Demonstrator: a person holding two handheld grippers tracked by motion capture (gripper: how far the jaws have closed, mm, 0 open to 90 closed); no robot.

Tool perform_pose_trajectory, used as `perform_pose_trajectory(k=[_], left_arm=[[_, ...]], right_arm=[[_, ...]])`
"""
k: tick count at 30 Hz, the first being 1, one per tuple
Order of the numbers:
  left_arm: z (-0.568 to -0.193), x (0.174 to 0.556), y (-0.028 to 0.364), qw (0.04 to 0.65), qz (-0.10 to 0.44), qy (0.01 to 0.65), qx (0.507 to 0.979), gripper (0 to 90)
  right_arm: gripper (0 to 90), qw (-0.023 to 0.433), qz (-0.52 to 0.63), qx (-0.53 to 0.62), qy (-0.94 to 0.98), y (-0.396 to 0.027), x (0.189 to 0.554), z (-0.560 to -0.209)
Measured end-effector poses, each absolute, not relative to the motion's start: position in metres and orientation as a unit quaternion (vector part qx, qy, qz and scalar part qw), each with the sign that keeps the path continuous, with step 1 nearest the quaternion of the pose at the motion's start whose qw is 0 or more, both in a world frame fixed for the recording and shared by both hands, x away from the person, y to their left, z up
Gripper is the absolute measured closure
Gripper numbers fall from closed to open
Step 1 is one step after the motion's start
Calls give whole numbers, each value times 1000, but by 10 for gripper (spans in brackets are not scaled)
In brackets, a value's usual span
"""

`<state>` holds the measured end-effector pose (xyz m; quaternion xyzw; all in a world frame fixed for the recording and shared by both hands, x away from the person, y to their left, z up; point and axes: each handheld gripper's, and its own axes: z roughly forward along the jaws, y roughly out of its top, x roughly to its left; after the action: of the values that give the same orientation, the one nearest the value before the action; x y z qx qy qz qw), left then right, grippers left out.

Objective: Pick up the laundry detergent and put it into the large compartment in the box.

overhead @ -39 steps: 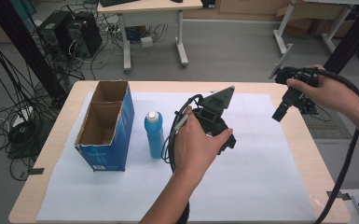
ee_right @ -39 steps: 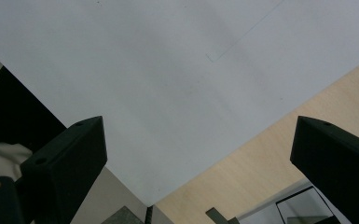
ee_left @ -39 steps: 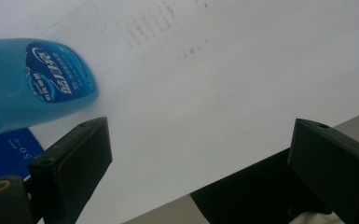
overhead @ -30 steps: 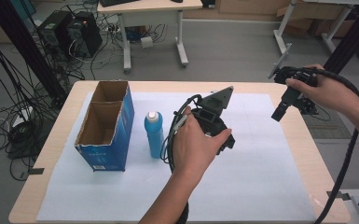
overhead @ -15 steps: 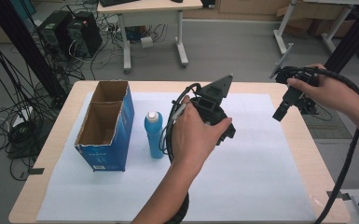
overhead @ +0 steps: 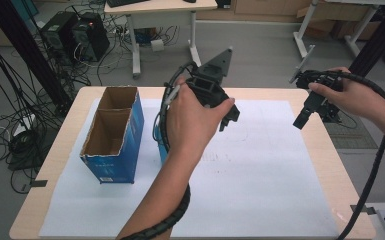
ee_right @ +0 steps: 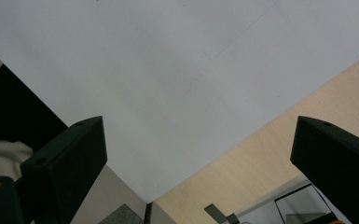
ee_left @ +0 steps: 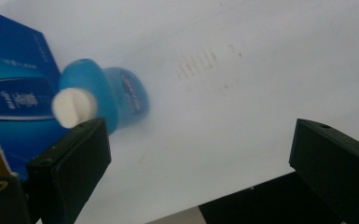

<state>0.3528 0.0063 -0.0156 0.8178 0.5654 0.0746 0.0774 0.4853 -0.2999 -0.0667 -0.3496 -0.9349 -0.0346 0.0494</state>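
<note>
Left hand-held gripper (ee_left: 200,154) jaws wide apart above blue bottle (ee_left: 105,95) — beside blue box (overhead: 112,135); right hand-held gripper (ee_right: 196,163) likewise spread, holding nothing.

Even, bright light; the blue bottle (ee_left: 100,100) looks smeared, perhaps motion blur.

Left tool (overhead: 228,116) held high, jaws wide; right tool (overhead: 301,121) likewise gapes, angled down.
</note>
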Motion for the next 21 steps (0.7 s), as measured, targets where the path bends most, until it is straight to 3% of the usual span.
perform_pose_trajectory(k=[8,21], left_arm=[[-1,357,30,90,90,590,797,56],[-7,378,58,91,92,628,768,57]], right_arm=[[35,57,-29,-351,-934,-297,488,-70],[34,53,-33,-344,-937,-296,487,-66]])
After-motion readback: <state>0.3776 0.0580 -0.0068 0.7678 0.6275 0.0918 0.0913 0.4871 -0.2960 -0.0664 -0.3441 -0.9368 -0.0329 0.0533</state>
